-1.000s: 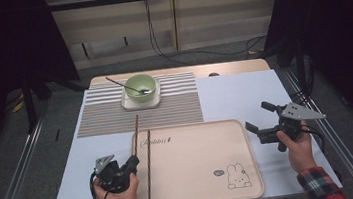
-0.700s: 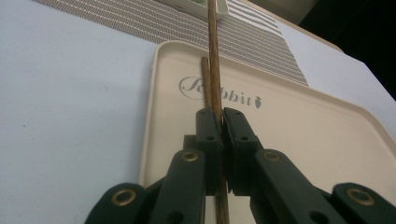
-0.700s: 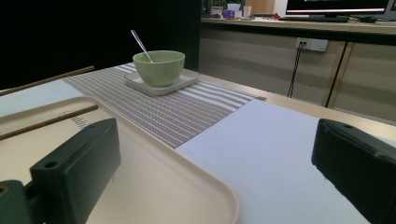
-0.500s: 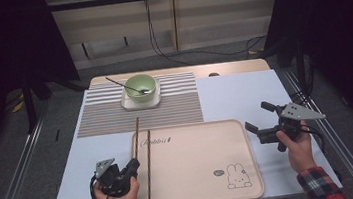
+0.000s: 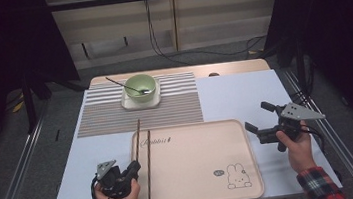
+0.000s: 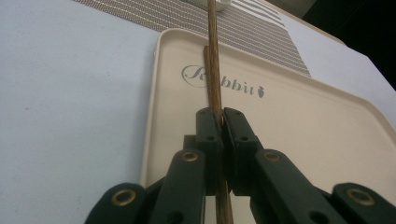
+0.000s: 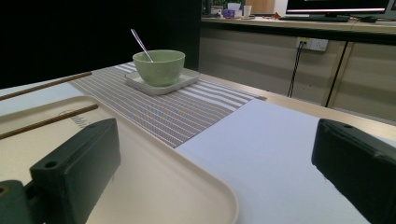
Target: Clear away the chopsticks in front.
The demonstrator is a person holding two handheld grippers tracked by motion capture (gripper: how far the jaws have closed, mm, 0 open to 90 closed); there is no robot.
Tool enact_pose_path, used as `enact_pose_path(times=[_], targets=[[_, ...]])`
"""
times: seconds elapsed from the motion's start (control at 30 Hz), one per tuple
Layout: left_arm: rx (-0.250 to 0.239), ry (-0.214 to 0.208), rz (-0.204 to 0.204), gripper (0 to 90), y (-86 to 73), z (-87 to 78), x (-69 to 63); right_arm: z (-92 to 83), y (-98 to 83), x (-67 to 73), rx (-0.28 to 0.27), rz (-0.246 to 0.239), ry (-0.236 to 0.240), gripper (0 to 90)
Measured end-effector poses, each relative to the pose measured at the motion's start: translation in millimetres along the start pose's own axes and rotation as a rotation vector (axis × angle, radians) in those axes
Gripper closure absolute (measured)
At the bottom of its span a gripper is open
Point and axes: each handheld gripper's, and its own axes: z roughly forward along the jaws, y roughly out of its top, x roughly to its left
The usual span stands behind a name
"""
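Nothing has shifted since a second ago: our left gripper (image 5: 133,168), lower left, stays clamped on one chopstick (image 5: 138,140). The other chopstick (image 5: 148,168) lies on the tray (image 5: 198,177). Our right gripper (image 5: 257,118) waits open at right, so the lift is pending.

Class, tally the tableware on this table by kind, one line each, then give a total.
Brown wooden chopsticks: 2
Pale green ceramic bowl: 1
Metal spoon: 1
White square saucer: 1
Beige plastic rabbit tray: 1
Striped woven placemat: 1
Total: 7

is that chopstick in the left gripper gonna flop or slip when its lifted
The chopstick looks like stiff, straight wood, so it probably won't flop. The left gripper pinches it near one end, so the long free end may sag or pivot. Being thin and smooth, it could slip.
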Motion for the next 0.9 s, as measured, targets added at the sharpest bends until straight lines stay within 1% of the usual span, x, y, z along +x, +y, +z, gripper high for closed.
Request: enact_pose_path(times=[0.07, 0.17, 0.2, 0.23, 0.27, 0.33, 0.37, 0.4, 0.5, 0.53, 0.6, 0.7, 0.87, 0.9], targets=[[0.0, -0.003, 0.0, 85.8, -0.2, 0.2, 0.3, -0.1, 0.0, 0.2, 0.001, 0.003, 0.001, 0.8], [0.003, 0.006, 0.0, 85.8, -0.3, -0.1, 0.0, 0.1, -0.2, -0.1, 0.004, -0.004, 0.005, 0.8], [0.003, -0.002, -0.001, 85.8, -0.5, -0.2, 0.5, 0.2, -0.1, 0.0, 0.002, -0.001, 0.003, 0.8], [0.002, 0.001, -0.008, 85.8, -1.0, 0.0, 0.0, 0.2, 0.0, -0.1, 0.0, -0.001, 0.0, 0.8], [0.011, 0.006, -0.006, 85.8, -1.2, 0.2, -0.3, 0.0, 0.1, 0.2, 0.0, 0.004, 0.001, 0.8], [0.01, 0.002, -0.013, 85.8, -2.2, 1.3, -0.7, 0.0, 0.1, 0.0, 0.001, 0.0, 0.001, 0.8], [0.016, 0.006, -0.004, 85.8, -2.4, 1.6, -0.4, 0.1, 0.2, 0.1, 0.0, 0.003, 0.0, 0.8], [0.017, 0.004, -0.003, 85.8, -2.5, 1.7, -0.4, 0.1, 0.0, -0.3, 0.001, -0.004, 0.001, 0.8], [0.022, 0.001, 0.002, 85.8, -2.5, 1.8, -0.3, 0.2, 0.0, 0.1, 0.003, -0.003, 0.005, 0.8], [0.025, 0.005, 0.001, 85.8, -2.5, 2.2, -0.4, 0.3, -0.1, 0.0, 0.004, -0.003, 0.004, 0.8], [0.029, 0.005, -0.012, 85.8, -2.9, 2.7, -1.1, 0.5, 0.0, 0.2, 0.001, 0.001, 0.002, 0.8], [0.036, 0.009, -0.001, 85.8, -3.5, 3.4, -0.6, 0.4, 0.1, 0.1, 0.001, 0.001, 0.002, 0.8], [0.043, 0.012, -0.002, 85.8, -4.4, 4.5, -0.9, 0.2, 0.2, 0.1, -0.001, 0.004, 0.0, 0.8], [0.046, 0.015, -0.006, 85.8, -4.6, 4.7, -1.0, 0.2, 0.1, -0.3, 0.0, -0.002, 0.005, 0.8]])
